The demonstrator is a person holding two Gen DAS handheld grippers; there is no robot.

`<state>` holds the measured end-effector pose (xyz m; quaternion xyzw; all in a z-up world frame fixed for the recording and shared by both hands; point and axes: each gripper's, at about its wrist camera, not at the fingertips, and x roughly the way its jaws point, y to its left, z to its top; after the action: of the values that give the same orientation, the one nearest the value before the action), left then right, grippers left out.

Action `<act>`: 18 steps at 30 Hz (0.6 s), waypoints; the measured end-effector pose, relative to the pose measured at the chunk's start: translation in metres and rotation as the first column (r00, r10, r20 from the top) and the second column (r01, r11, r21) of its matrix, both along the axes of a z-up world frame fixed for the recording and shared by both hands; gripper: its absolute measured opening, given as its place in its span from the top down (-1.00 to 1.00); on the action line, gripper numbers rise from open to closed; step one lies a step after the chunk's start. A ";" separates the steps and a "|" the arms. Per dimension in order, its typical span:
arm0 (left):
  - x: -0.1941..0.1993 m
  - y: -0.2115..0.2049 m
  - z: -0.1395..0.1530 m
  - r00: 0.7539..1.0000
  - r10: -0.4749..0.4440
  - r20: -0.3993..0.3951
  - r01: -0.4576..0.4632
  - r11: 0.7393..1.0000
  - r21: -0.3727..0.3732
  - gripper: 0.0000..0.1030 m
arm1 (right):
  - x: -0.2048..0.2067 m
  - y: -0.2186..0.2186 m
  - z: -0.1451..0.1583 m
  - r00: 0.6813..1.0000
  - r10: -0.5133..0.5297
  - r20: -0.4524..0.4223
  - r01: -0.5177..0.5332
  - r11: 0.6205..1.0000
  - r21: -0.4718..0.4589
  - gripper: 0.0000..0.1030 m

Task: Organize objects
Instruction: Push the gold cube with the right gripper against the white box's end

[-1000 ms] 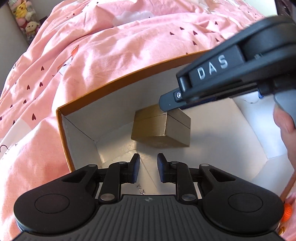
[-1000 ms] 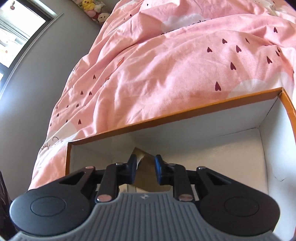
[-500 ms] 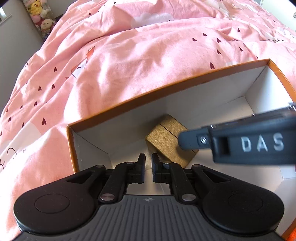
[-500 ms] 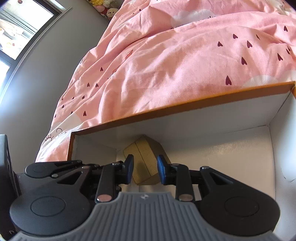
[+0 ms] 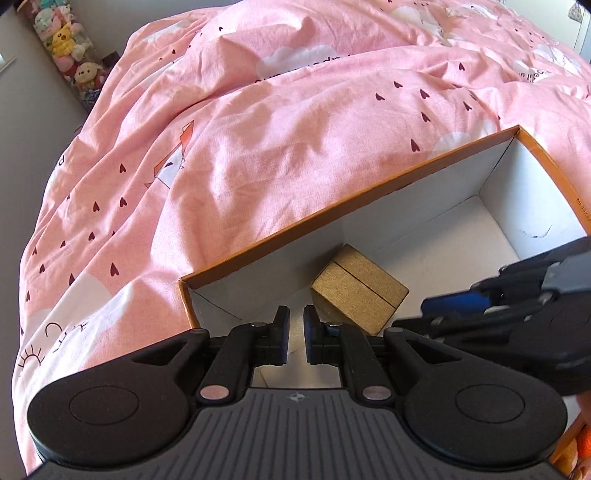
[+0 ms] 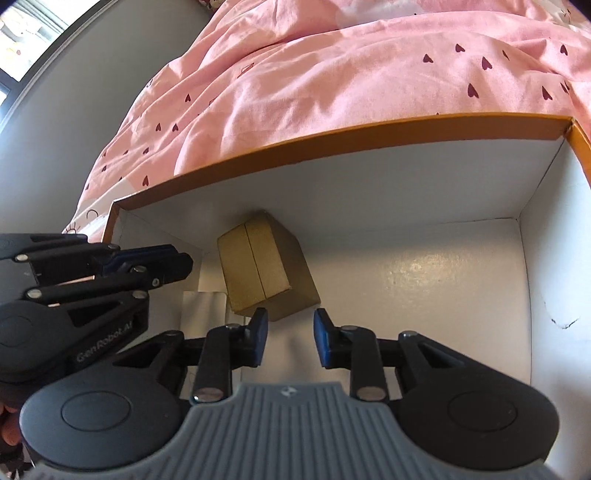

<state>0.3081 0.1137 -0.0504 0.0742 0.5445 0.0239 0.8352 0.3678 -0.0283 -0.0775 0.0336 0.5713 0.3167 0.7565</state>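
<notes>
A small gold box [image 5: 360, 291] lies tilted on the white floor of an orange-rimmed cardboard box [image 5: 332, 210], near its left end; it also shows in the right wrist view [image 6: 264, 264] inside the cardboard box [image 6: 332, 144]. My left gripper [image 5: 294, 334] hovers over the box's left corner, its jaws nearly closed with a narrow gap and nothing between them. My right gripper [image 6: 287, 338] is open and empty, just short of the gold box. Each gripper shows from the side in the other's view: the right one [image 5: 480, 310] and the left one [image 6: 147, 266].
The cardboard box sits on a pink duvet [image 5: 295, 129] with dark hearts. A white slip of paper [image 6: 203, 310] lies on the box floor left of the gold box. Plush toys [image 5: 70, 62] stand by the wall at far left. A window [image 6: 29, 29] is at upper left.
My right gripper has opened wider and drawn back from the gold box. My left gripper has pulled back and up, staying nearly closed. The gold box now lies apart from both.
</notes>
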 end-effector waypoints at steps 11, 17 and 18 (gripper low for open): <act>0.006 0.007 0.007 1.000 0.027 0.014 -0.026 0.999 -0.038 0.76 | -0.004 0.027 -0.009 0.999 0.034 0.030 -0.032 0.999 -0.044 0.25; 0.007 0.012 0.007 1.000 0.018 -0.012 -0.018 0.999 -0.048 0.76 | -0.011 0.023 -0.002 0.974 0.146 0.174 -0.121 0.981 -0.149 0.48; 0.007 0.012 0.007 1.000 0.016 -0.015 -0.017 0.998 -0.054 0.76 | -0.013 0.021 -0.001 0.963 0.173 0.208 -0.137 0.975 -0.177 0.53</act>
<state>0.3153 0.1260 -0.0438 0.0473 0.5517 0.0155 0.8326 0.3544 -0.0069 -0.0788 -0.1081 0.5078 0.3298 0.7885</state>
